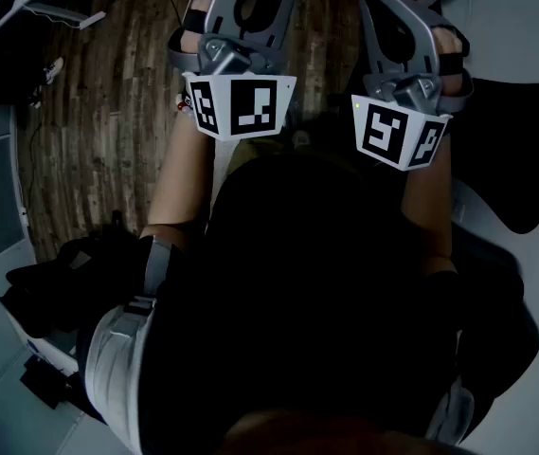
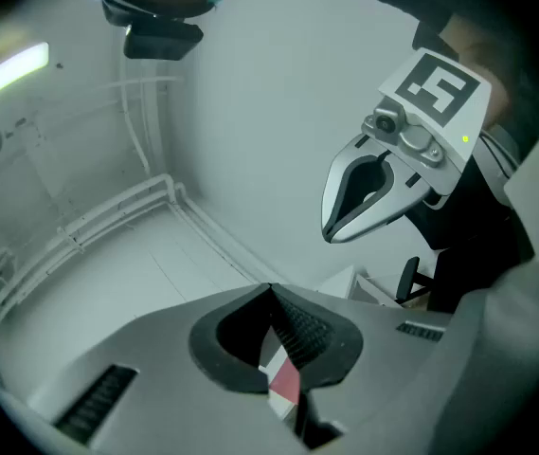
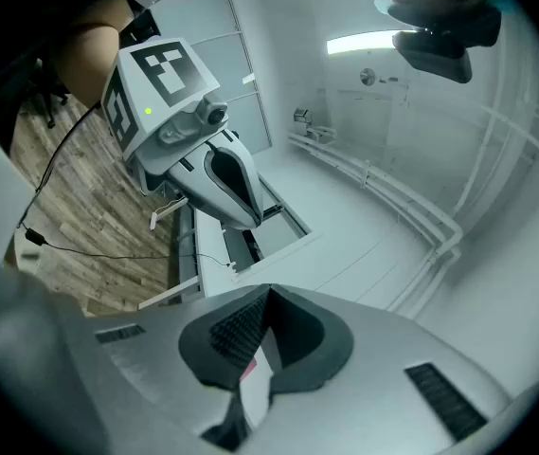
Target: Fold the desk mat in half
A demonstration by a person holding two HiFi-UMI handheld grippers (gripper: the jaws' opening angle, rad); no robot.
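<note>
A: Head view, quick?
B: Dim, underexposed. The centre is one black mass with no detail. Only the white marker cube faces (image 1: 241, 105) read clean, the wooden floor (image 1: 98, 112) is murky, and the corners fall off darker.
A: Gripper views?
B: Brighter, with flat, cool light. A strip light (image 2: 8, 72) glows top left in the left gripper view, smeared at the edge. A second strip light (image 3: 364, 41) sits at the top of the right gripper view with mild glare.
A: Distortion?
B: Heavy fisheye, black corners, and the wall pipes (image 3: 421, 207) bow. The left gripper (image 2: 271, 290) and right gripper (image 3: 269, 292) are soft up close, while the background is sharper. Shadows are soft.
</note>
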